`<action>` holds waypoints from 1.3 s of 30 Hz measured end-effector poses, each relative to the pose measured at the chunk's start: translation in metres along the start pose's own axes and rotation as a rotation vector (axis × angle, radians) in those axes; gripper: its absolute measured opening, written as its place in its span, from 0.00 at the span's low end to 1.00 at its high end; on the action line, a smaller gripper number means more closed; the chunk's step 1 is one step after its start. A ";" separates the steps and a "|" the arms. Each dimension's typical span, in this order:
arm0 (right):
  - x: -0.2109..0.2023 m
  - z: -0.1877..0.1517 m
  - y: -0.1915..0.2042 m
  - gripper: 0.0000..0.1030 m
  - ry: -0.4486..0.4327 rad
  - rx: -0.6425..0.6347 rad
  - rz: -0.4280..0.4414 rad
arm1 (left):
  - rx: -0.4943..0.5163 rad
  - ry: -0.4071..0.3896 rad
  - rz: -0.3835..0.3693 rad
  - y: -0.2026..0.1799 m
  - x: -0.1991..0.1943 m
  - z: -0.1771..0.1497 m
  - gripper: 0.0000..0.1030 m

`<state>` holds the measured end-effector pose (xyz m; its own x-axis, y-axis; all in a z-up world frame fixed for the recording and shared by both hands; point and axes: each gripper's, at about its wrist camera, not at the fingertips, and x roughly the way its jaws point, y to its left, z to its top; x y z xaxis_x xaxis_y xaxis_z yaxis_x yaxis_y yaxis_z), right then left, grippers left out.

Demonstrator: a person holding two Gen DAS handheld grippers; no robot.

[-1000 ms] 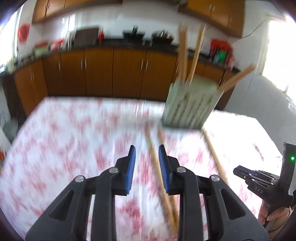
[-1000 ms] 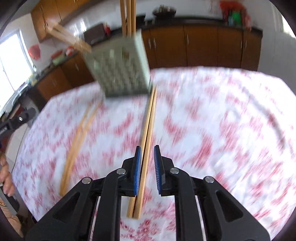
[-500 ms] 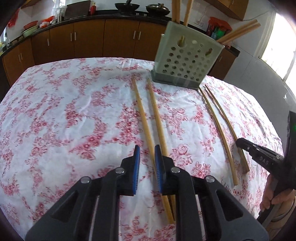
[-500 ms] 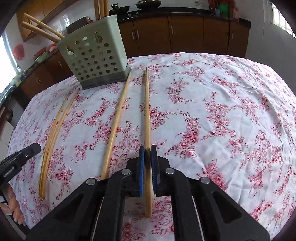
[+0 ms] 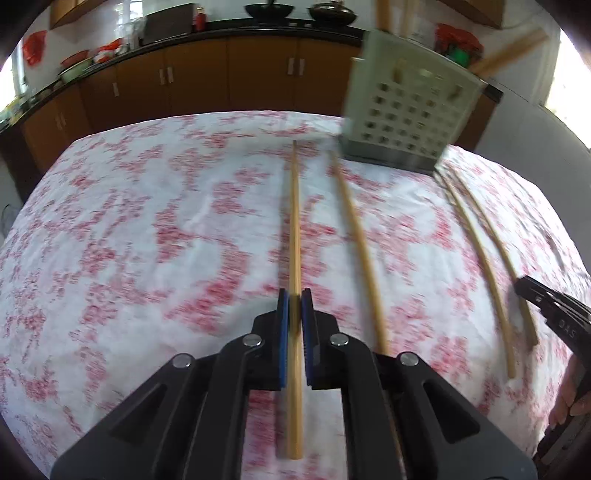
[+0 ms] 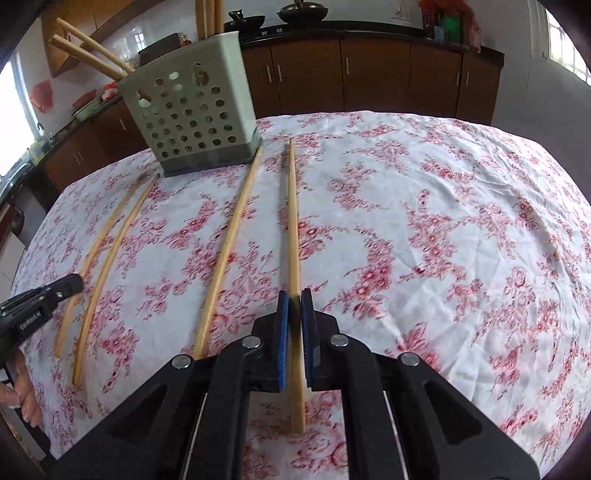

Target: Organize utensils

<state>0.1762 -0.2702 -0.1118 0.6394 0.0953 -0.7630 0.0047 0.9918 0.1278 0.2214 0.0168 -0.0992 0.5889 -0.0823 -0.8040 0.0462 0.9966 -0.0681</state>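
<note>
Each tool, left tool (image 5: 294,306) and right tool (image 6: 294,306), pinches one chopstick (image 5: 294,221) near its end; a tilted lift toward the perforated holder (image 6: 192,118) could let either slip free.

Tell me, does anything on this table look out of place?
Yes: the holder already has chopsticks standing in it, yet two more lie loose on the floral cloth, a thin pair. Each gripper, left and right, pinches another.

Motion blur smears the left view's holder (image 5: 410,118); its chopsticks (image 5: 384,14) run off the top edge.
</note>
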 end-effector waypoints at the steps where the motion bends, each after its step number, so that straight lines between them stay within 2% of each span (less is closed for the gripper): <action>1: 0.002 0.002 -0.002 0.07 -0.005 0.001 -0.015 | -0.012 -0.002 0.016 0.007 0.000 0.002 0.08; 6: 0.010 0.015 -0.011 0.08 -0.024 0.010 -0.062 | -0.066 -0.021 0.072 0.042 0.002 0.008 0.09; 11: 0.014 0.018 -0.007 0.08 -0.035 -0.017 -0.082 | -0.060 -0.044 0.088 0.043 0.002 0.008 0.10; 18: 0.015 0.019 -0.008 0.08 -0.034 -0.023 -0.089 | -0.090 -0.047 0.052 0.049 0.001 0.008 0.10; 39: 0.014 0.018 -0.008 0.08 -0.034 -0.021 -0.085 | -0.103 -0.049 0.042 0.047 0.001 0.006 0.10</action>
<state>0.1992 -0.2778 -0.1125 0.6628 0.0077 -0.7487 0.0443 0.9978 0.0495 0.2288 0.0638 -0.0997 0.6273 -0.0380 -0.7779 -0.0611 0.9933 -0.0978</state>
